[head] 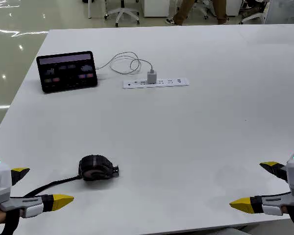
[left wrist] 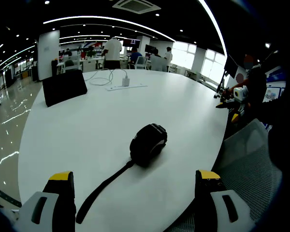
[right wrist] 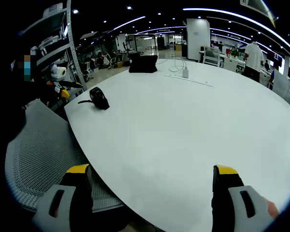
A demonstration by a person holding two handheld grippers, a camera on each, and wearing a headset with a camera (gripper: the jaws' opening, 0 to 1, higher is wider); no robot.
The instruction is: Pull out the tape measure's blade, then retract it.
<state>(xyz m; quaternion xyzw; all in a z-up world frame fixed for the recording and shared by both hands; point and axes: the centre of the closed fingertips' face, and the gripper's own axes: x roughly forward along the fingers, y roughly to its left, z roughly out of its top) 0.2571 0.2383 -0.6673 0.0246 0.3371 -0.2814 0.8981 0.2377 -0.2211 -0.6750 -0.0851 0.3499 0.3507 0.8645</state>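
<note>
A black tape measure (head: pixel 96 168) lies on the white table (head: pixel 186 122), its black strap trailing toward the near left edge. My left gripper (head: pixel 41 185) is open a short way to the left of it, yellow tips apart with the strap between them. In the left gripper view the tape measure (left wrist: pixel 148 142) sits just ahead of the open left gripper (left wrist: pixel 135 181). My right gripper (head: pixel 262 184) is open at the near right edge, far from the tape measure. The right gripper view has the tape measure (right wrist: pixel 99 98) far off to the left and my right gripper (right wrist: pixel 152 173) open.
A dark tablet (head: pixel 67 71) stands at the back left. A white power strip (head: pixel 156 82) with a charger and coiled cable lies behind the middle. A mesh chair (right wrist: pixel 38 154) is at the table's near edge. People and office chairs are beyond the far edge.
</note>
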